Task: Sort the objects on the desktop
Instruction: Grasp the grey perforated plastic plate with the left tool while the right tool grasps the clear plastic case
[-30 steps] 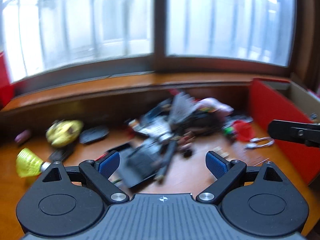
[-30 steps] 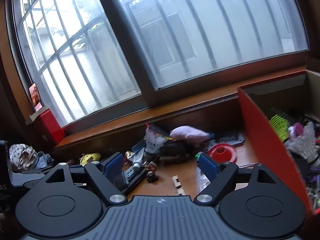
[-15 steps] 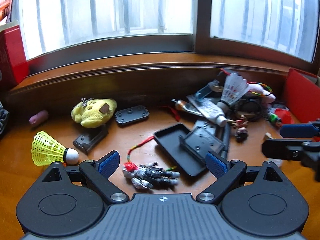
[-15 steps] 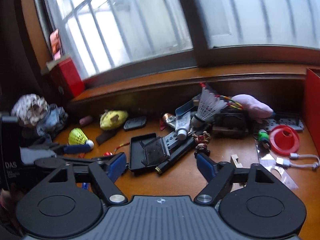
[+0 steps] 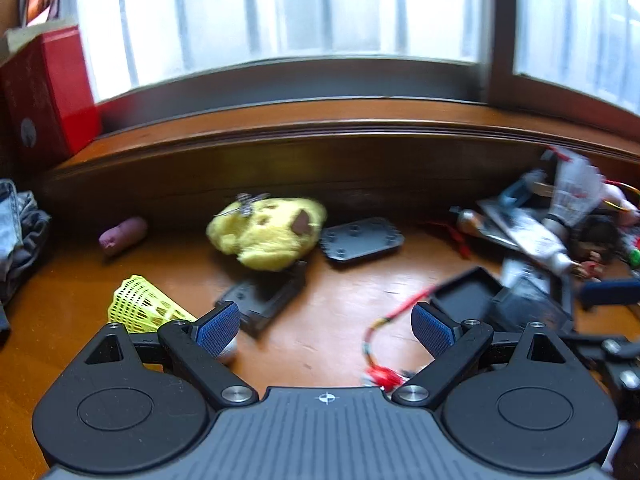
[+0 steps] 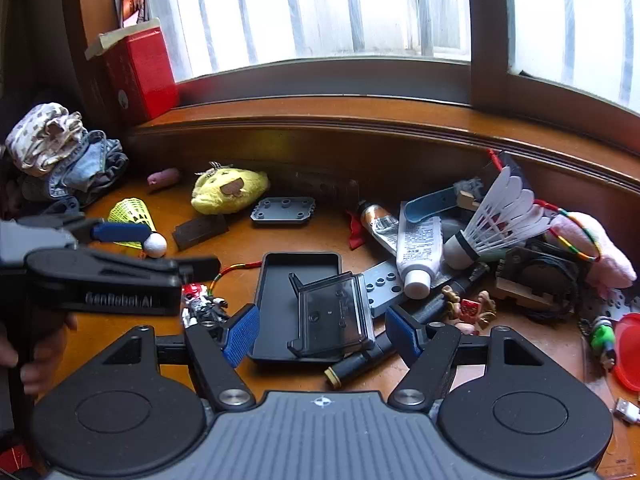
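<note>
Two grippers over a cluttered wooden desk (image 6: 256,248), neither holding anything.

The right gripper (image 6: 319,336) has wide jaws with the black tray (image 6: 280,280) and the clear plastic stand (image 6: 336,316) lying in it framed between them; pads not touching either. The last step of narrowing is too small to call closing. Just below the right pad lies a black pen (image 6: 360,360), running under the tray edge.

Left gripper (image 5: 326,328) gapes wide, empty, bare desk between its pads. The yellow shuttlecock (image 5: 140,308) sits just outside its left pad, partly hidden by that finger. Ahead of the jaws: a dark flat block (image 5: 260,300), then the yellow plush (image 5: 272,232). A red-green cord with a small figure (image 5: 384,376) lies by the right pad.

Handling, judged:
- Tray plus stand: rigid plastic, light, smooth and likely slippery. The stand only rests loose in the tray, so lifting the tray alone may tip it out. Better to pinch the stand across its side walls, or the tray across its short width on the rim.
- Yellow shuttlecock: very light, springy mesh skirt that deforms; take it at the white cork tip.
- Plush: soft, forgiving, grab the body anywhere.
- White feather shuttlecock (image 6: 496,220), well off to the right of the right jaws: fragile feathers, hold the cork.

Left view is motion-blurred, fine detail uncertain.
</note>
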A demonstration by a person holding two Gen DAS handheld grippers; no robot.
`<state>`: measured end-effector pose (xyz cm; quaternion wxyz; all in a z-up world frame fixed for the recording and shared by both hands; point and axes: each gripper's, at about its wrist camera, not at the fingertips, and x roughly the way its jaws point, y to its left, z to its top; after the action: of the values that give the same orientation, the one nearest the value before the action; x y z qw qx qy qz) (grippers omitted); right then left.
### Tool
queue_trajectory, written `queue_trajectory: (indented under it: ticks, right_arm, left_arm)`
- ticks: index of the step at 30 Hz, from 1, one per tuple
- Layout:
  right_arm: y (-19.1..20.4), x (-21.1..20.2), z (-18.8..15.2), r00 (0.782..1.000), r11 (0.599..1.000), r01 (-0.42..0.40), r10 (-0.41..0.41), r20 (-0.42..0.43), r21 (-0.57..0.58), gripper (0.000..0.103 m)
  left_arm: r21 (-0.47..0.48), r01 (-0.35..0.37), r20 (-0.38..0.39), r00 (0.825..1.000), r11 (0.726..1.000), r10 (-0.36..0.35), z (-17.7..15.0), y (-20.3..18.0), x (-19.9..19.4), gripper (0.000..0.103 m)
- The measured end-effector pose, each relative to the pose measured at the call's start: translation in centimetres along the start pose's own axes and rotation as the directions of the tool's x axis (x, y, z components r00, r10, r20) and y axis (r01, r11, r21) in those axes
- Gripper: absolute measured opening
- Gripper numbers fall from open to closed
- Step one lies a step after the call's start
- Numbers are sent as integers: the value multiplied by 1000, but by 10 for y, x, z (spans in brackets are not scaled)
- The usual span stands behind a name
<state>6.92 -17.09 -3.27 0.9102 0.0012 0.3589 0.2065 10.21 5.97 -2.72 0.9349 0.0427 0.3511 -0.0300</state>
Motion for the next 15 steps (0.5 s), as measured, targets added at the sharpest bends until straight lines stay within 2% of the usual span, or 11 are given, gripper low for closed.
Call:
queue_trajectory:
  ticks: [4,8,10,15]
  right_arm:
    - [1,9,-2,1000,1000,11,-11,-3,-5,72]
    - [0,14,-5,1000,1000,13,-13,-5,5,72]
    - [-1,15,-6,1000,1000,12,-12,-4,8,72]
    - [1,18,-7,1000,1000,21,-21,0,-12,72]
  left_arm:
    - [-81,48,-15,999,996,-50,13,5,13,93]
    - [-108,172,-16,985,979,-174,25,-10,26,93]
    - [-102,185,-27,982,977,-189,31,-21,37,92]
    - [-89,125,-56,990,988,-130,42,-36,69,91]
